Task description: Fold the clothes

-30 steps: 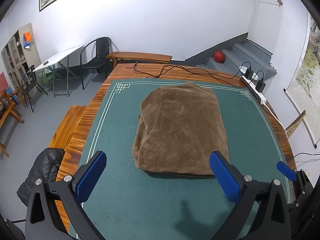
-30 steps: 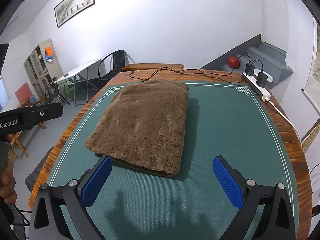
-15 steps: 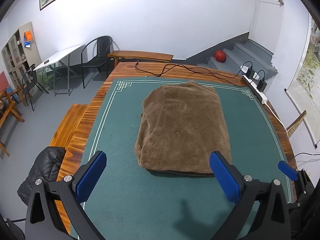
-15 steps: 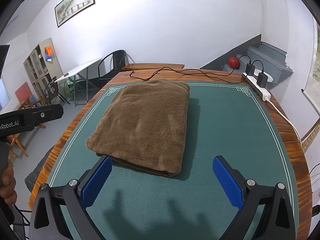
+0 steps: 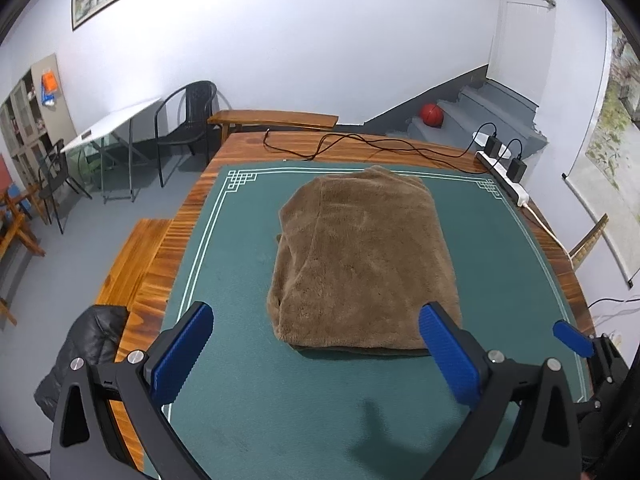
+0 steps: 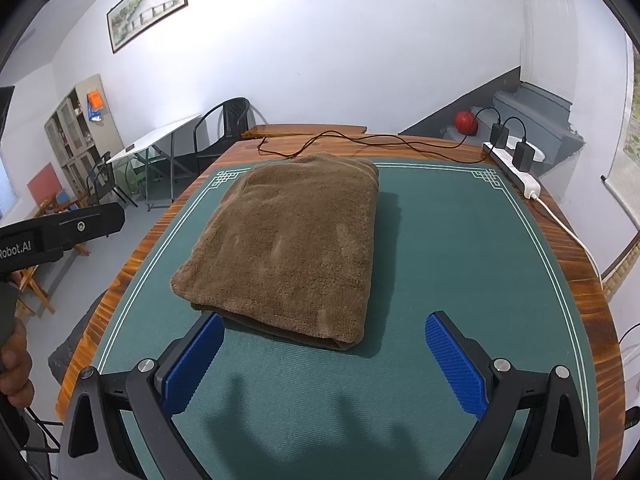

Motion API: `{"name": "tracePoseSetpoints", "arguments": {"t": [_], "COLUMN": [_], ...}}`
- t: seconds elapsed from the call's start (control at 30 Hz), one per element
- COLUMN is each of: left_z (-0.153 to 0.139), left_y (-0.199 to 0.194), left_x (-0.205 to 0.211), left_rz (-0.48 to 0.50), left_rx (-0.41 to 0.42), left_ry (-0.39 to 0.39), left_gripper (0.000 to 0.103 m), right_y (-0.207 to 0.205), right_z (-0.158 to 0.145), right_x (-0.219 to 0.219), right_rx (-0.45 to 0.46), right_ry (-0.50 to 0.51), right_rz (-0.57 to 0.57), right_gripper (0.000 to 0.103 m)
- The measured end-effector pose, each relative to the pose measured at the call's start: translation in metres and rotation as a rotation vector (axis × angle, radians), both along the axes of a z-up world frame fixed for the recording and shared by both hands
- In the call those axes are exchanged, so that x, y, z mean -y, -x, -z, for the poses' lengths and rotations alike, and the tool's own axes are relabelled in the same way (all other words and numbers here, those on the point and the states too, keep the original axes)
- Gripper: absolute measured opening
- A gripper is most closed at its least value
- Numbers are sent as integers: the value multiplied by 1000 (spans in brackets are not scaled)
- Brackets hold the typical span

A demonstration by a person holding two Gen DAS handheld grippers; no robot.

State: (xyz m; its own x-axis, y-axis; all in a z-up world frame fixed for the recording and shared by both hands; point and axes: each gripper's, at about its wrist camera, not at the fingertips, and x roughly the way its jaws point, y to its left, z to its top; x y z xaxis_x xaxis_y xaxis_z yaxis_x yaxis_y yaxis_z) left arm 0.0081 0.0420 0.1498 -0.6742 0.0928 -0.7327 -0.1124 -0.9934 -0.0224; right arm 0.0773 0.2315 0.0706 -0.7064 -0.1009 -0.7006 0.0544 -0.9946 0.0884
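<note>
Since a second ago little has shifted: the left view has drawn back slightly, so the folded brown fleece garment (image 5: 366, 268) sits a touch lower in its frame; the right view is almost unchanged.

We note one garment, folded into a thick rectangular bundle, lying flat on the dark green felt mat (image 5: 240, 264) with the white line border, which covers the reddish wooden table (image 5: 176, 240). The bundle lies around the middle of the mat.

Left gripper (image 5: 316, 352): jaws spread wide, nothing between them. The garment's near edge lies just ahead of the blue ribbed pads (image 5: 182, 354), nearer the right-hand pad, not touching either.

Right gripper (image 6: 324, 364): jaws likewise wide apart and empty. The garment's near edge lies just beyond its left-hand pad and ahead of the gap; contact cannot be told.

Count: two grippers, four blue pads, one garment, one mat. On the table's far side, one white power strip (image 6: 516, 174) with two black adapters plugged in, one black cable (image 5: 360, 146). One red ball (image 5: 431, 115) on the grey stairs. A person's hand (image 6: 14, 364) shows at the right view's left edge.
</note>
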Motion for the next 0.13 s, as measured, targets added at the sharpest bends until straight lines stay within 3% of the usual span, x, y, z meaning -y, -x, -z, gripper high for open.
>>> {"name": "tracePoseSetpoints", "arguments": {"t": [0.13], "left_z": [3], "left_y": [6], "left_x": [2], "left_rz": [-10], "left_rx": [23], "left_ry": [-6], "left_gripper": [103], "right_y": [0], "right_z": [0], "right_x": [-1], "right_rx": [0], "right_ry": [-1], "right_rz": [12], "right_gripper": [102]}}
